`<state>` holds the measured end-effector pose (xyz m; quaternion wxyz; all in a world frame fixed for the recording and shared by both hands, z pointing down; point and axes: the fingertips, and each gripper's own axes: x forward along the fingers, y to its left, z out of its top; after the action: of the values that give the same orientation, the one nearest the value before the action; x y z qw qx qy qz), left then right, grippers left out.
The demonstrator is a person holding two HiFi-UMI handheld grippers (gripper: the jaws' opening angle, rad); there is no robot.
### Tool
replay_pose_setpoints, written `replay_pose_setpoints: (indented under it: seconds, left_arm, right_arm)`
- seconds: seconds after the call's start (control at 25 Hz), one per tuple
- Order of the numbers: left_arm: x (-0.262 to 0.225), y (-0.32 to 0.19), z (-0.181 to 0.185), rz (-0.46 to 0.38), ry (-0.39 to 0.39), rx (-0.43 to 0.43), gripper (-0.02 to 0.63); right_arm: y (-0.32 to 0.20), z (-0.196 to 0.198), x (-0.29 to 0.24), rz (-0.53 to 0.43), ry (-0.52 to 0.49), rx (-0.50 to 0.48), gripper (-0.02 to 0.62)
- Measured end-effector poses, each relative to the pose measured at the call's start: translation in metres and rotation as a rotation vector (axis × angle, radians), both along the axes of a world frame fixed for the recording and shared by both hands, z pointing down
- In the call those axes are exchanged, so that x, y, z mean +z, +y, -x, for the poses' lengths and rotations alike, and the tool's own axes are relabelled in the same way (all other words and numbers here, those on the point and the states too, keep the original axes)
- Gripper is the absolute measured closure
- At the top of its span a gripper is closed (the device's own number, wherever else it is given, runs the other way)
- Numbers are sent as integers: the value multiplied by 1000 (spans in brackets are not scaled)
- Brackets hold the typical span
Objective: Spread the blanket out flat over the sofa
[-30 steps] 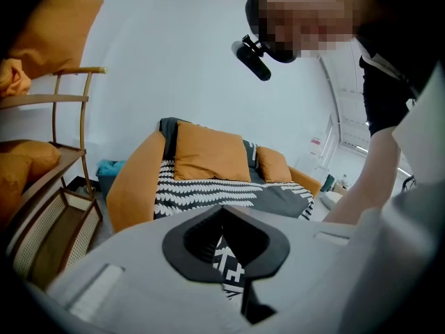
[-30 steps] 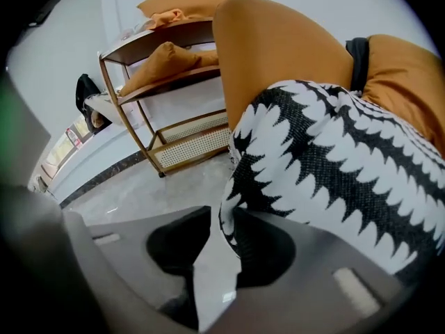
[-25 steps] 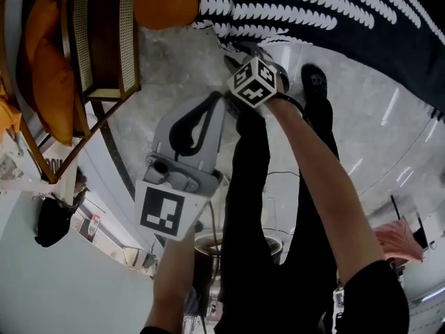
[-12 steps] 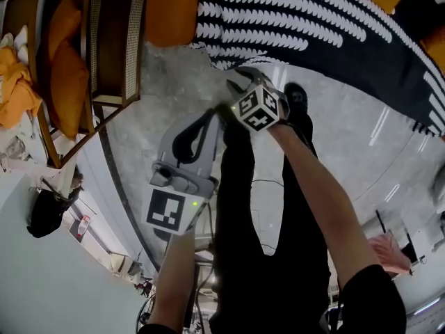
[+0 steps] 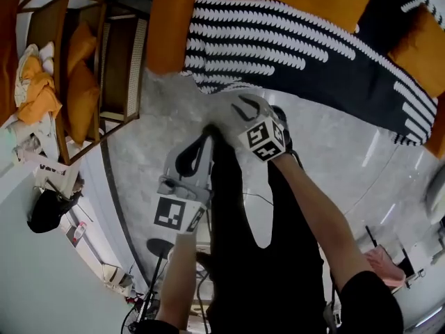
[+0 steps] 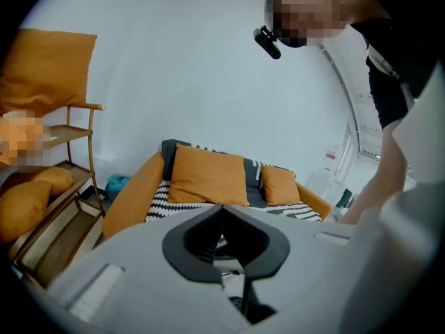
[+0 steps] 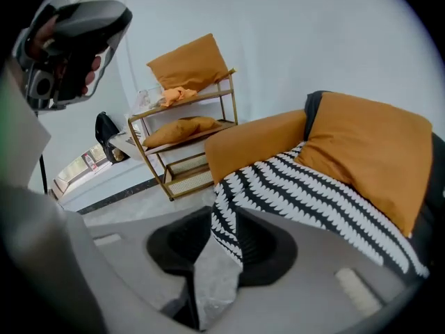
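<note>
Item: black-and-white scallop-patterned knit blanket [image 7: 306, 186], draped over the orange upholstered sofa [image 7: 254, 141], with one corner held up off its front edge.
Right gripper [image 7: 221, 218]: my jaws have just been closing and now pinch that corner.
Left gripper [image 6: 222, 207]: my jaws are pressed together with nothing between them.
Hazards: the thin one-corner hold may slip under a pull. A one-sided lift likely bunches the cloth or drags the square orange cushion [image 7: 368, 145] resting on it.
</note>
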<state>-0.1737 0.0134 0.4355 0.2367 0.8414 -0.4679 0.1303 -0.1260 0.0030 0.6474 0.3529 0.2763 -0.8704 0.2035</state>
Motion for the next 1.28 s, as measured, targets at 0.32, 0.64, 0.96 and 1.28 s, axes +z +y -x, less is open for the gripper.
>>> replay_pose_setpoints:
  seconds: [0.32,0.64,0.96,1.28]
  left_arm:
    - [-53,-1,-55,-13,-3,-34,600]
    - [-131,-5,-102,-85,-9,-49,600]
    - [-195,7,-138,-129,6,-56,600]
    - [-247,1,-166,-222,18,-19,600]
  right_arm:
    - [-4,-76,-100,-82,-43,33,540]
    - [-24,-138,-215,-215,-87,57,592]
    - [-25,-188,-319,-262,-167,112,592]
    - [-20,-220,-409,-317,-292,113,594]
